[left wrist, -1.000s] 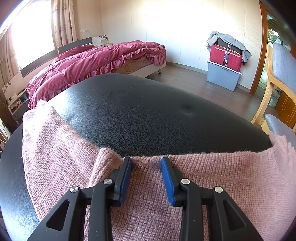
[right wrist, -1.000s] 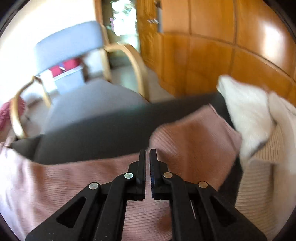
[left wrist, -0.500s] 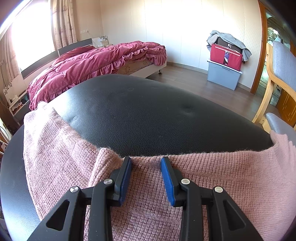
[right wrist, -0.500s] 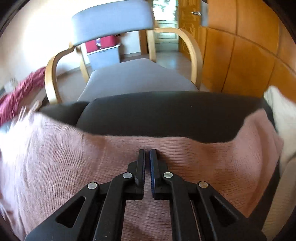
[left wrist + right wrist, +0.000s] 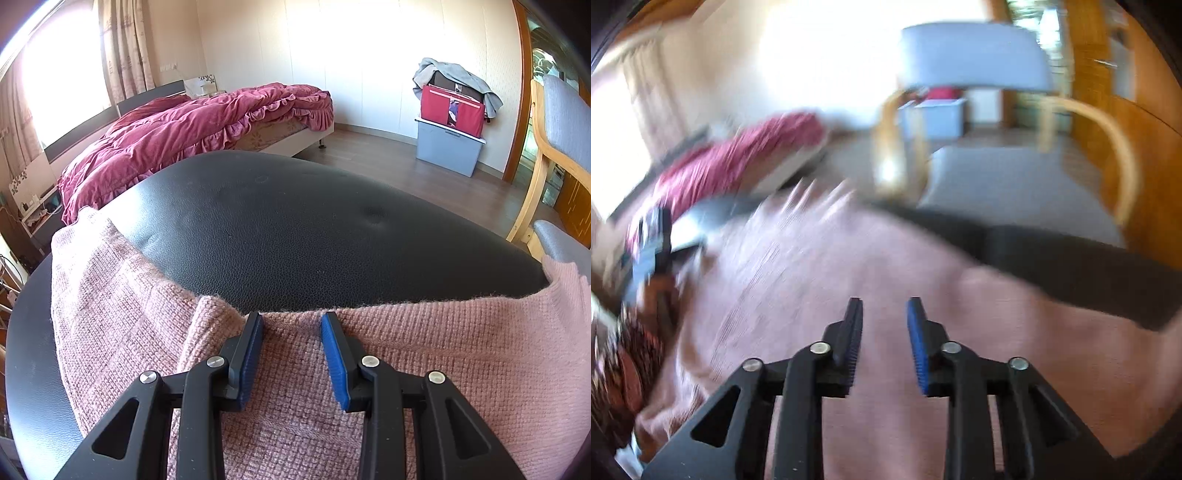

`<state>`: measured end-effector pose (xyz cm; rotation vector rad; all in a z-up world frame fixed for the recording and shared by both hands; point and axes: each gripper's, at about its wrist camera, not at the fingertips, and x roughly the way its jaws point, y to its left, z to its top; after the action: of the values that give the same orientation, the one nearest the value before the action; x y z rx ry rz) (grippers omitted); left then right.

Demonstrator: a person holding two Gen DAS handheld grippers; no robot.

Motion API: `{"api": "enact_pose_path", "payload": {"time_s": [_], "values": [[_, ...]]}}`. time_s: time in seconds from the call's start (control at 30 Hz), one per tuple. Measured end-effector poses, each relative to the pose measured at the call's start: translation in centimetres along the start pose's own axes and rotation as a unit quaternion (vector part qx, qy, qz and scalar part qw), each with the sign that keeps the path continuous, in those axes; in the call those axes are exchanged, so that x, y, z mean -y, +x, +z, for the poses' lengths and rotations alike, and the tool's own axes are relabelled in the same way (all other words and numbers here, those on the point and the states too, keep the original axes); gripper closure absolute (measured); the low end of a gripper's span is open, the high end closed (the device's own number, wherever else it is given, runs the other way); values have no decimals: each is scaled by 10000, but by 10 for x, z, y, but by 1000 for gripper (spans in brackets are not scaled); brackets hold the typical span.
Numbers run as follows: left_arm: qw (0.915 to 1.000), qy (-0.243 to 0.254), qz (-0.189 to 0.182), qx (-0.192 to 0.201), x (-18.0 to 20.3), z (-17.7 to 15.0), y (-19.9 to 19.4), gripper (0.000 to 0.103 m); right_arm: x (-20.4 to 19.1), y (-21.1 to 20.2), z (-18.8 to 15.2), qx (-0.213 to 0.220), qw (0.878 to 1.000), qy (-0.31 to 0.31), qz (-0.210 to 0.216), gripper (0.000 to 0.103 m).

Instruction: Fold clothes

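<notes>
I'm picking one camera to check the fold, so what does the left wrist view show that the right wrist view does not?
Only the left wrist view: the sharp knit edge of the pink sweater lying on the black leather surface, and grey clothing draped over a red box.

Only the right wrist view: the full grey chair with curved wooden arms, beside wooden panelling, all motion-blurred.

Both: the sweater, the bed's red cover, the grey bin, and an open tool, left and right, over the knit.

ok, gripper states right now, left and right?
Left gripper: open, over the pink knit garment, holding nothing.
Right gripper: open, holding nothing; view blurred.
</notes>
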<state>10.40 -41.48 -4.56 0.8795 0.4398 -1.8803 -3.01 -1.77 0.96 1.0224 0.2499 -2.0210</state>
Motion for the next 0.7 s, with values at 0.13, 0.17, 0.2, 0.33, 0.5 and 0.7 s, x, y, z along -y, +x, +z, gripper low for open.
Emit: {"api": "enact_pose_path", "payload": {"time_s": [0.13,0.17,0.2,0.33,0.5,0.7], "values": [[10000,1,-1,6,0,0,0,69,-36,40,-18,-197,9968,-680,-384,78],[10000,6,4,8,-1,0,1,69,-41,42,-21,-130,9949,-821,-576,78],[10000,73,-7,11,2,0,-2,69,-42,43,-23,-91,9938,-868,-696,78],[9991,410,-63,25,12,-1,-14,70,-50,47,-31,51,9885,-1030,-1106,78],[9961,759,-427,104,26,-5,-36,72,-62,43,-30,74,9891,-1002,-1076,77],[9590,1380,-2458,298,65,-58,-113,70,-45,62,-10,69,9895,-997,-1048,76]]}}
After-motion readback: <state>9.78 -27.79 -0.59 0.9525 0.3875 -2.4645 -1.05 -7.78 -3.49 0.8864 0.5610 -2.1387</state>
